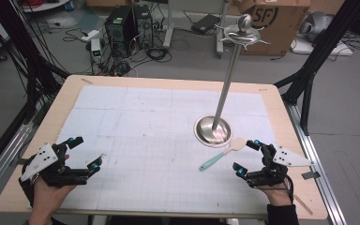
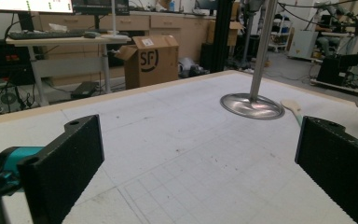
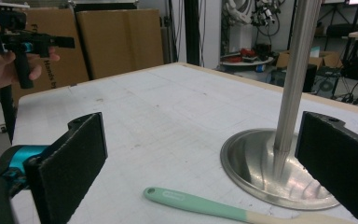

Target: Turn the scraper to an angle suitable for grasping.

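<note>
A spatula (image 1: pixel 220 154) with a mint-green handle and a cream blade lies flat on the white mat, its blade close to the round base of a metal stand (image 1: pixel 213 130). The stand's pole rises to a hooked top (image 1: pixel 242 33). My right gripper (image 1: pixel 247 157) is open, just right of the spatula and apart from it. In the right gripper view the spatula (image 3: pixel 200 204) lies between and ahead of the jaws, beside the stand's base (image 3: pixel 270 165). My left gripper (image 1: pixel 85 153) is open at the table's left front, nothing between its jaws. The left gripper view has the stand (image 2: pixel 252 101) and spatula blade (image 2: pixel 292 107) far off.
The white gridded mat (image 1: pixel 159 136) covers a wooden table (image 1: pixel 65 86). Beyond the far edge stand a cardboard box (image 1: pixel 274 21), computer towers (image 1: pixel 122 28) and floor cables. A black frame leg (image 1: pixel 309 70) stands at the right. In the right gripper view the other hand's gripper (image 3: pixel 25 44) shows far left.
</note>
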{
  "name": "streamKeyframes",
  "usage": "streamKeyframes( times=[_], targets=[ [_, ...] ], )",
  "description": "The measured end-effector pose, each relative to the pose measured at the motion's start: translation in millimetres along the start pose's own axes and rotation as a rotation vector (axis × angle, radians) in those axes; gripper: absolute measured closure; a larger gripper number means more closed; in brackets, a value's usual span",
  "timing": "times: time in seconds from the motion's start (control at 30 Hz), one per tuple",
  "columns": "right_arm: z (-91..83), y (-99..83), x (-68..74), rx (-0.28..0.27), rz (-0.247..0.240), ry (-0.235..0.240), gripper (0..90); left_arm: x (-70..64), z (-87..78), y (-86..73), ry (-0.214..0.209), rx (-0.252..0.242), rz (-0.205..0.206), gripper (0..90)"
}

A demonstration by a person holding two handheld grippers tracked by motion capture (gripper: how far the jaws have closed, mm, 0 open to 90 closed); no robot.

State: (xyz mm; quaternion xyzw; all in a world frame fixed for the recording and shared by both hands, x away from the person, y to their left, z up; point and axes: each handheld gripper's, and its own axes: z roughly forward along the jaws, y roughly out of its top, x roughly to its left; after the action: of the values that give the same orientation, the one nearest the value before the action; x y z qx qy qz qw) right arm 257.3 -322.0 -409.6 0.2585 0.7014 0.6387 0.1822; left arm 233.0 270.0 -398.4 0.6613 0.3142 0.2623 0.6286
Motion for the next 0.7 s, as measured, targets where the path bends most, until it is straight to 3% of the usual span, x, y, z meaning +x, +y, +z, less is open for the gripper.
streamKeyframes(
  times=[0.3, 0.43, 0.53, 0.57, 0.7],
  targets=[
    [4.2, -0.1, -1.8, 0.029, 0.005, -0.012, 2.7, 0.3, -1.4, -0.4, 0.008, 0.002, 0.002, 1.7],
    [4.2, 3.6, -4.2, 0.043, -0.006, -0.004, 24.4, 0.2, -2.5, -0.5, 0.013, 0.003, 0.003, 1.7],
    [7.3, 5.5, -5.2, 0.076, 0.017, -0.003, 41.9, -0.6, -2.9, -1.3, 0.017, 0.004, 0.007, 1.7],
    [8.7, 5.7, -5.1, 0.085, 0.026, -0.012, 52.8, -1.2, -2.7, -1.7, 0.018, 0.001, 0.005, 1.7],
    [18.3, 7.3, -9.0, 0.153, 0.061, -0.07, 75.0, -3.0, -1.8, -2.8, 0.015, -0.008, 0.016, 1.7]
  ],
)
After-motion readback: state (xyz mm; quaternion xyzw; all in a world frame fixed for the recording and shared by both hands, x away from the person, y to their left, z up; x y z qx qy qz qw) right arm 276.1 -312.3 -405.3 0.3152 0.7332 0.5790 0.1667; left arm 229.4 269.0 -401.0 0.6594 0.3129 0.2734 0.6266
